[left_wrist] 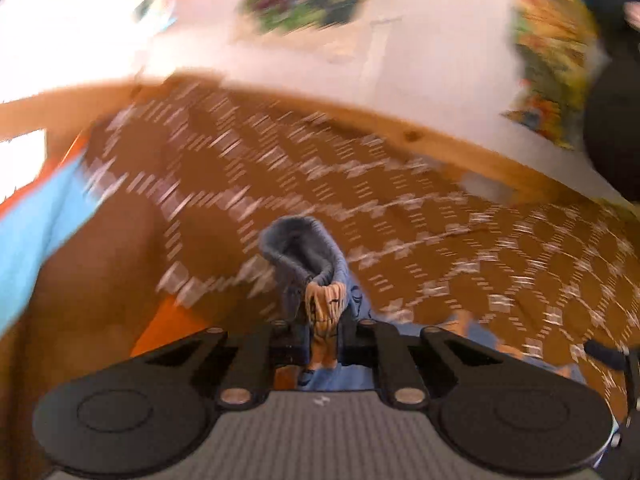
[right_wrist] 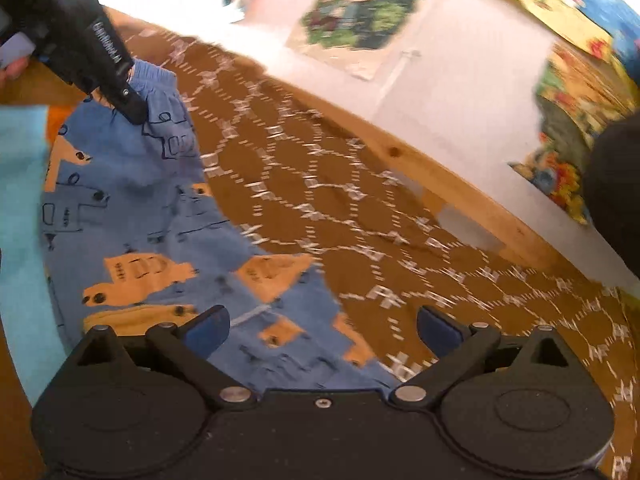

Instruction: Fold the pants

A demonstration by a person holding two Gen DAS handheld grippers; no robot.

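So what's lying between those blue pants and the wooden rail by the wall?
In the right wrist view, only brown patterned bedcover lies between the pants and the wooden rail; nothing else sits on that stretch.

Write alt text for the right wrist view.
Open right tongs hover over blue cotton pants printed with orange vehicles, spread on a brown diamond-patterned bedspread. At upper left, the left tongs grip the pants' elastic waistband.
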